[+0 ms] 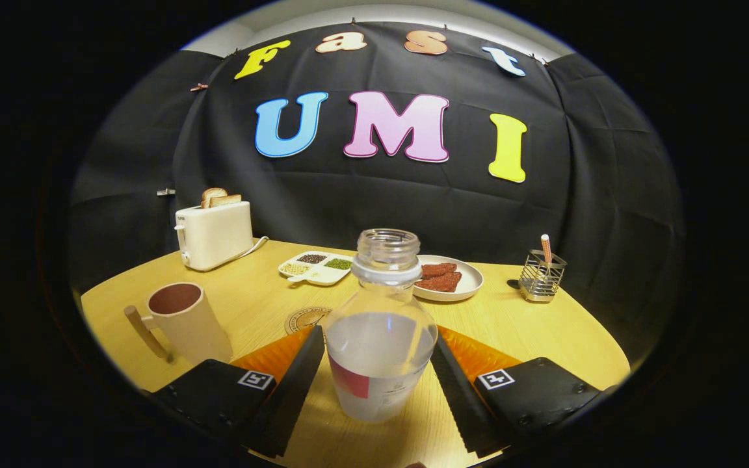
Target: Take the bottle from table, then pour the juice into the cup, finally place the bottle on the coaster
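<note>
A clear, uncapped bottle point(380, 338) with pale liquid and a red-and-white label stands upright between my fingers. My gripper point(378, 341) is shut on the bottle, one finger pressing on each side of its belly. The cream cup point(186, 322) with a wooden handle stands on the table to the left, beside the left finger, and its inside looks dark. A round printed coaster point(303, 318) lies on the table just beyond the left fingertip, partly hidden by the finger and the bottle.
On the yellow wooden table point(530, 331), a white toaster point(213, 234) with bread stands at the back left. Behind the bottle are a divided dish of grains point(316, 266) and a plate of red slices point(446, 278). A wire holder point(541, 276) sits at the back right.
</note>
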Demonstrator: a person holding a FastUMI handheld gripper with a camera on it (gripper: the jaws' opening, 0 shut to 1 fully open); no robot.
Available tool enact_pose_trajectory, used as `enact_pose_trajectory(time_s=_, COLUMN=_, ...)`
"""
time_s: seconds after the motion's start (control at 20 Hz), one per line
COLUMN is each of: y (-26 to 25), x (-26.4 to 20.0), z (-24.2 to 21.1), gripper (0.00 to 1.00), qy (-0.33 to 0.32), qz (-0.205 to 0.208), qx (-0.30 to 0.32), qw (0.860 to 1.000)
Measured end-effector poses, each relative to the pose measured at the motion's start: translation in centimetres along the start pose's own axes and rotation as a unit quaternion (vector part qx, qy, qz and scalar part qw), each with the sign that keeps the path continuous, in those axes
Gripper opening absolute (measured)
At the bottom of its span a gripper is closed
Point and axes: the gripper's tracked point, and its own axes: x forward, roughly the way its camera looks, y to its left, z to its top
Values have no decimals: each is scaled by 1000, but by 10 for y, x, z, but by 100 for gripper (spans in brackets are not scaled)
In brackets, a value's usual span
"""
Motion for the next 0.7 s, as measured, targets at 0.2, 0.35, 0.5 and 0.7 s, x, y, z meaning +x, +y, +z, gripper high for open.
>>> enact_pose_trajectory(time_s=0.2, y=-1, x=2, z=-6, gripper=92, qy=10, qz=-1, qx=6, qw=1000)
enact_pose_trajectory(time_s=0.35, y=1, x=3, z=-3, gripper=86, qy=4, qz=1, qx=7, qw=1000)
enact_pose_trajectory(time_s=0.5, y=4, x=1, z=-2, gripper=79, qy=5, qz=6, qx=-1, qw=1000)
enact_pose_trajectory(time_s=0.7, y=13, x=0, z=0, gripper=75, qy=7, qz=27, qx=-35, qw=999)
